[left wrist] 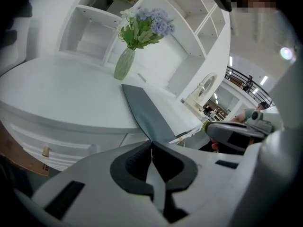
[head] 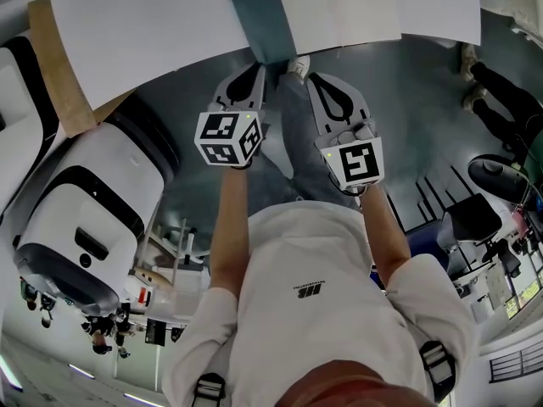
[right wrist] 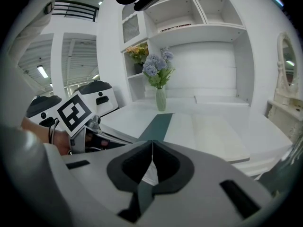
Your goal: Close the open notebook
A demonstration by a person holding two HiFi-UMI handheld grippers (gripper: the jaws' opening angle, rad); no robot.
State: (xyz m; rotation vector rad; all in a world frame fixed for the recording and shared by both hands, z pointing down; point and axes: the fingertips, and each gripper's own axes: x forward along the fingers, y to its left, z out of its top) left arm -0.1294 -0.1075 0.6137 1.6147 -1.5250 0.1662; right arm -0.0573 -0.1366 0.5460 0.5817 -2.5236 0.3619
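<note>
The open notebook lies on a white table [head: 127, 32]: a dark teal strip [head: 259, 15] with white pages [head: 382, 7] to its right. The strip [left wrist: 144, 110] and pages [right wrist: 213, 131] also show ahead of each gripper. My left gripper [head: 253, 71] and right gripper [head: 316, 77] hover side by side just short of the table's near edge, close to the strip's end. The left gripper [left wrist: 151, 143] has its jaws closed tip to tip, and so does the right gripper [right wrist: 152, 142]. I see nothing held between either pair.
A vase of purple flowers [left wrist: 124, 64] stands at the back of the table, with white shelves [right wrist: 199, 27] behind it. A white rounded machine [head: 85, 210] sits on the floor to the left. Other people's legs [head: 501, 91] show at the right.
</note>
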